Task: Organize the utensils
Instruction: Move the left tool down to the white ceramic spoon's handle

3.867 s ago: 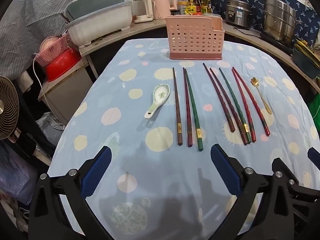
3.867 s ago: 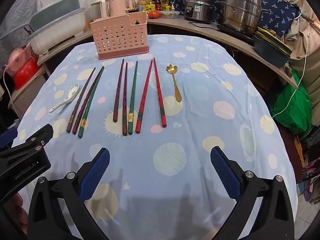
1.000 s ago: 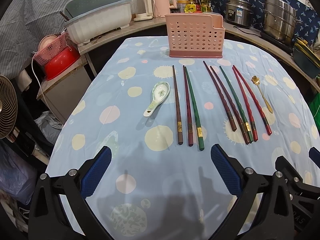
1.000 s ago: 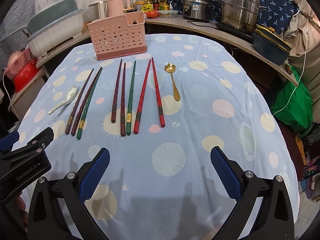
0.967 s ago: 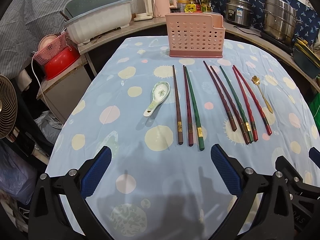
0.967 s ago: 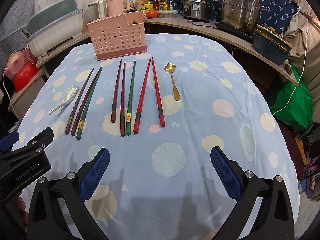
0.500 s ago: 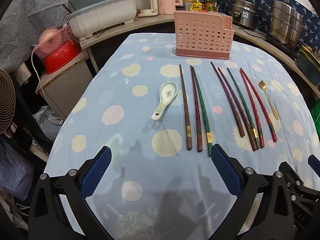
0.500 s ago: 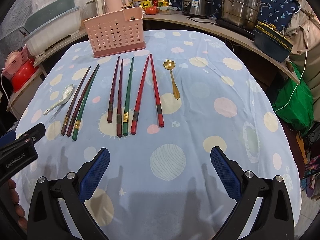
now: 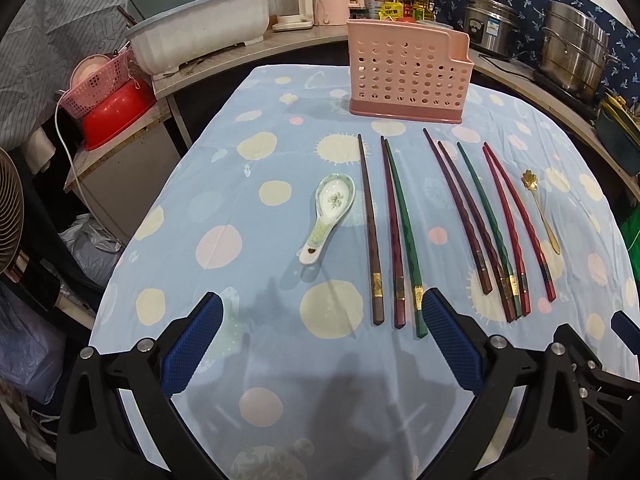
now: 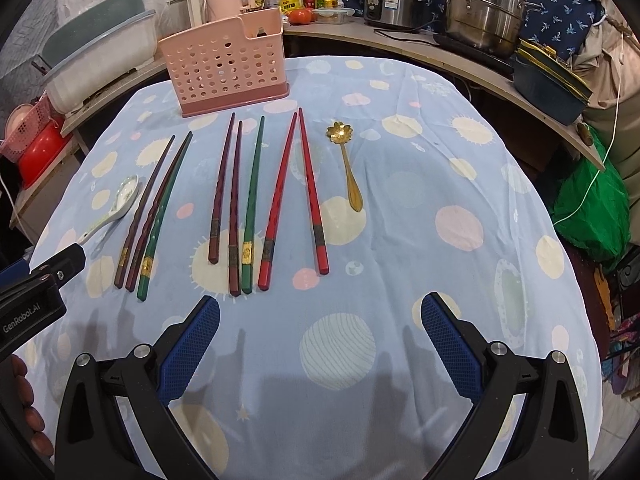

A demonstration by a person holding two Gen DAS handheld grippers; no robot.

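A pink perforated utensil holder [image 9: 406, 76] [image 10: 228, 70] stands at the far side of the table. Several chopsticks lie in a row before it: a left group of three [image 9: 394, 232] [image 10: 154, 216] and a right group of red, green and dark ones [image 9: 492, 220] [image 10: 264, 196]. A white ceramic spoon [image 9: 328, 216] [image 10: 114, 206] lies left of them. A gold spoon [image 9: 540, 208] [image 10: 348, 168] lies right of them. My left gripper [image 9: 320, 336] is open and empty, near the ends of the left chopsticks. My right gripper [image 10: 320, 332] is open and empty, near the right group.
The table has a blue dotted cloth [image 9: 260, 208]. A counter behind holds a white tub [image 9: 200, 44], kettles, bottles and steel pots [image 10: 484, 4]. A red bowl and pink basket [image 9: 108, 96] sit at left. A green bag [image 10: 592, 208] lies at right.
Both grippers have moved forward a little toward the chopsticks. The utensils have not moved.
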